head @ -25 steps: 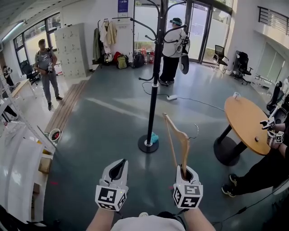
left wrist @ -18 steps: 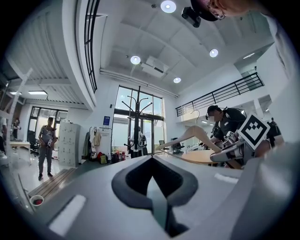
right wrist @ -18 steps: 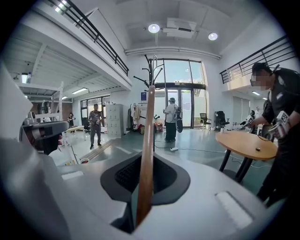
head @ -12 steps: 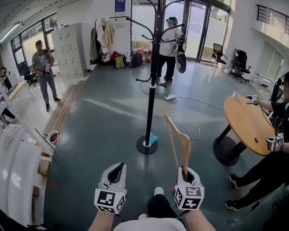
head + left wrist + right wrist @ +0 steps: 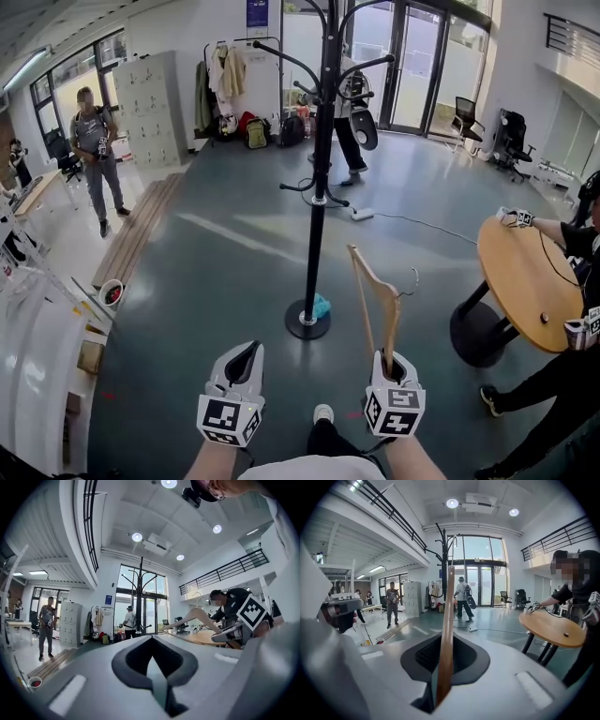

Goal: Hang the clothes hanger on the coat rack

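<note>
A black coat rack [image 5: 323,169] stands on the grey floor straight ahead, its round base [image 5: 307,321] a little beyond my grippers. My right gripper [image 5: 389,367] is shut on one end of a wooden clothes hanger [image 5: 373,298], which stands up from the jaws with its metal hook [image 5: 412,279] pointing right. In the right gripper view the hanger [image 5: 447,634] rises between the jaws, in line with the coat rack [image 5: 444,559]. My left gripper [image 5: 244,361] is shut with nothing in it and held level beside the right; in its own view the coat rack [image 5: 140,592] is ahead.
A round wooden table [image 5: 534,281] stands at the right with a seated person [image 5: 562,384] beside it. A person [image 5: 352,122] walks behind the rack; another [image 5: 98,141] stands at the left near grey lockers [image 5: 150,103]. White shelving [image 5: 37,337] lines the left edge.
Both grippers and the hanger have moved forward toward the coat rack, which now looks nearer. The walking person has passed behind the pole. A hand at the right now rests on the table.
</note>
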